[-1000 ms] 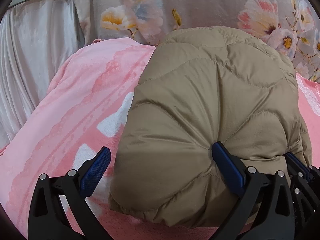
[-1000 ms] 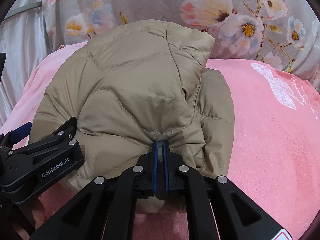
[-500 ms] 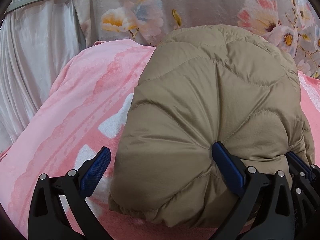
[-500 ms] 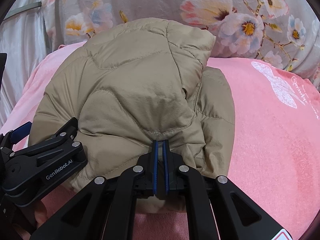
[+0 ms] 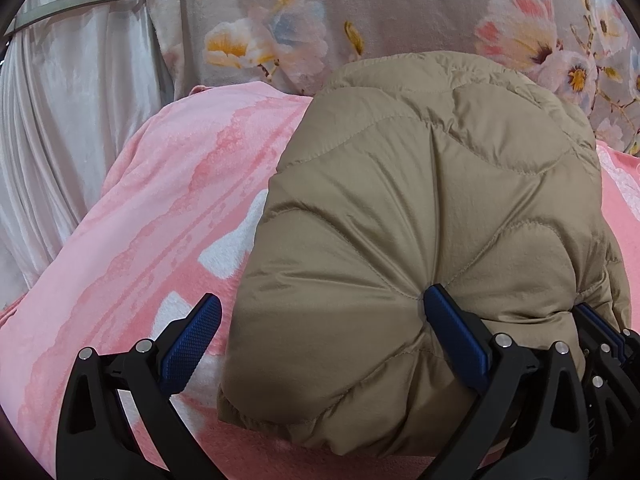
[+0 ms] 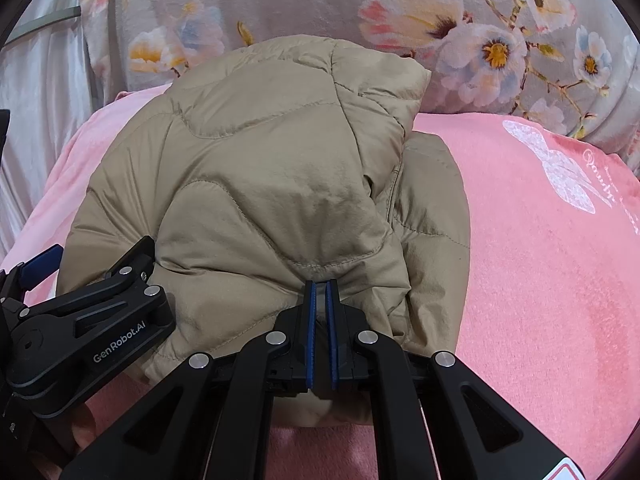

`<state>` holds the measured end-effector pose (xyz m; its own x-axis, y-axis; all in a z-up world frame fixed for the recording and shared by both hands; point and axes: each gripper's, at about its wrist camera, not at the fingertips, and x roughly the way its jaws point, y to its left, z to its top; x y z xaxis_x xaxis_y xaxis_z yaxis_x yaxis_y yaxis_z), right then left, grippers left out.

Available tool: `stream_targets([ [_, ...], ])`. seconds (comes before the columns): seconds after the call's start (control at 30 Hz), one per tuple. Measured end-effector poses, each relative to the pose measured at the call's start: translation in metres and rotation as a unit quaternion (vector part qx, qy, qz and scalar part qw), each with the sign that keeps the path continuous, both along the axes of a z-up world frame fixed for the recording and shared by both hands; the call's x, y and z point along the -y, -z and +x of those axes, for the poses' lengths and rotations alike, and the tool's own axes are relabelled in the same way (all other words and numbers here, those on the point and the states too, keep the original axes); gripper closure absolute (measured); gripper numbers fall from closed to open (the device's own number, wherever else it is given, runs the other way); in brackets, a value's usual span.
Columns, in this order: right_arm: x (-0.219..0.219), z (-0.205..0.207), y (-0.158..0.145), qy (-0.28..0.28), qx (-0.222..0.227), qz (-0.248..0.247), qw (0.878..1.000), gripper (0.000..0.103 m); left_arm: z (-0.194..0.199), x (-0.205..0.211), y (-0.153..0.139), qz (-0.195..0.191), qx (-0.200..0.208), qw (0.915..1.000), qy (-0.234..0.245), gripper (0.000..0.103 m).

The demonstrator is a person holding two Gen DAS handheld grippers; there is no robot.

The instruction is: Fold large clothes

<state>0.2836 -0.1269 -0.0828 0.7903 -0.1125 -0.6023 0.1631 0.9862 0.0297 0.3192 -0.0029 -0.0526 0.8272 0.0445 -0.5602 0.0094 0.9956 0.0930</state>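
Observation:
A beige quilted puffer jacket (image 5: 420, 208) lies folded in a thick bundle on a pink blanket (image 5: 160, 216); it also shows in the right wrist view (image 6: 272, 184). My left gripper (image 5: 320, 328) is open, its jaws wide apart around the jacket's near left edge, and its right finger (image 5: 456, 328) presses into the padding. My right gripper (image 6: 320, 300) is shut on a pinch of the jacket's near hem. The left gripper's body (image 6: 92, 332) sits just left of it.
The pink blanket (image 6: 540, 260) covers a bed and has a white butterfly print (image 6: 560, 168) on the right. A grey floral cover (image 6: 460, 32) rises behind the jacket. A white curtain (image 5: 60, 120) hangs at the left.
The jacket bundle has settled slightly lower and nearer in both views. Both grippers keep their positions and states.

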Motion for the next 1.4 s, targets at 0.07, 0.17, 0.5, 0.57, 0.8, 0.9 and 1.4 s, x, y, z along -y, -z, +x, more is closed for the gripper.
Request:
stream_targets([
  [0.07, 0.005, -0.005, -0.003, 0.008, 0.015, 0.012, 1.000, 0.097, -0.003, -0.004, -0.002, -0.007, 0.010, 0.9999, 0.002, 0.005],
  [0.17, 0.016, -0.032, -0.013, 0.054, 0.079, 0.023, 0.995, 0.075, -0.018, -0.007, -0.007, -0.006, 0.037, 0.9993, -0.008, 0.005],
  [0.5, 0.011, -0.136, -0.003, 0.059, 0.066, 0.038, 0.995, 0.044, -0.119, -0.022, -0.002, -0.020, 0.034, 0.9991, 0.018, 0.005],
  [0.57, 0.007, -0.151, -0.001, 0.053, 0.055, 0.028, 0.997, 0.042, -0.132, -0.021, 0.000, -0.015, 0.025, 0.9993, 0.025, 0.005],
  [0.8, -0.014, -0.191, 0.009, 0.044, 0.035, -0.001, 0.998, 0.037, -0.170, -0.015, 0.009, -0.001, 0.005, 0.9991, 0.041, 0.005],
  [0.9, -0.022, -0.198, 0.008, 0.044, 0.037, -0.017, 0.998, 0.037, -0.175, -0.017, 0.011, 0.000, -0.001, 0.9995, 0.033, 0.005],
  [1.4, -0.020, -0.195, 0.012, 0.045, 0.020, -0.013, 0.999, 0.036, -0.177, -0.018, 0.016, 0.004, -0.015, 0.9995, 0.027, 0.005],
])
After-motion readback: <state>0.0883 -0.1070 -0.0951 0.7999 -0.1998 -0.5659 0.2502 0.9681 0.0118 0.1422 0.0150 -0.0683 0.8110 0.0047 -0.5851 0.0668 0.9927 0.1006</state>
